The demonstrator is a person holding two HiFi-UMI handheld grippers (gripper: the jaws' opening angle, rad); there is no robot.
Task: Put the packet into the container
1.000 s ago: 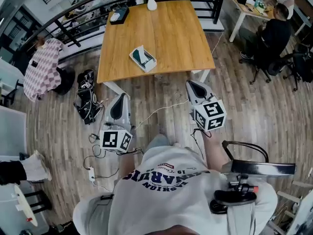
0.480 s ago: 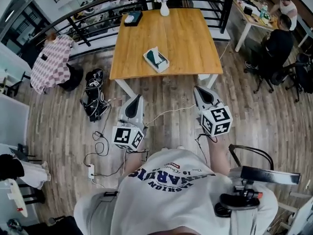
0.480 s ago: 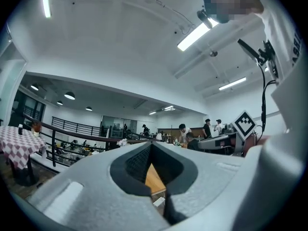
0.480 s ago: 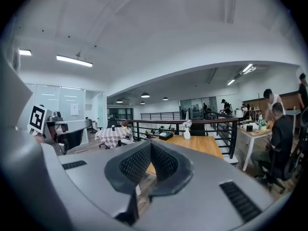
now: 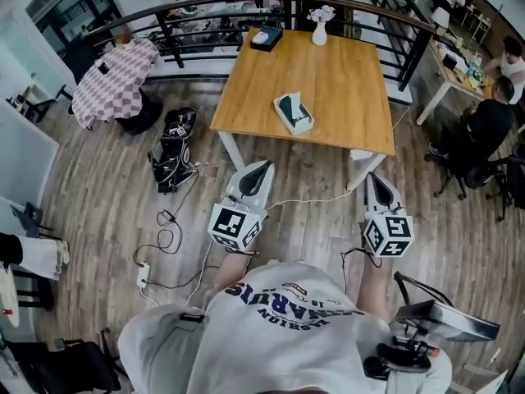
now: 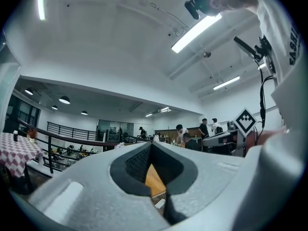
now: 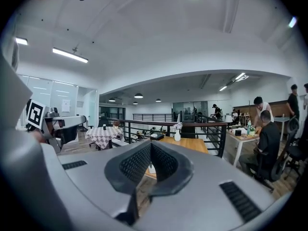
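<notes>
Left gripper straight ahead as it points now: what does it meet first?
Likely the near edge of the wooden table; only floor lies before the left gripper. Its height is unclear.

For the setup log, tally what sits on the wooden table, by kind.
packet: 1
dark container: 1
vase of flowers: 1
Total: 3

Open-plan office: wooden table [image 5: 344, 80], black railing [image 7: 130, 126], person [image 5: 490, 123] seated at a desk [image 5: 456, 62], ceiling strip lights [image 7: 70, 55]
</notes>
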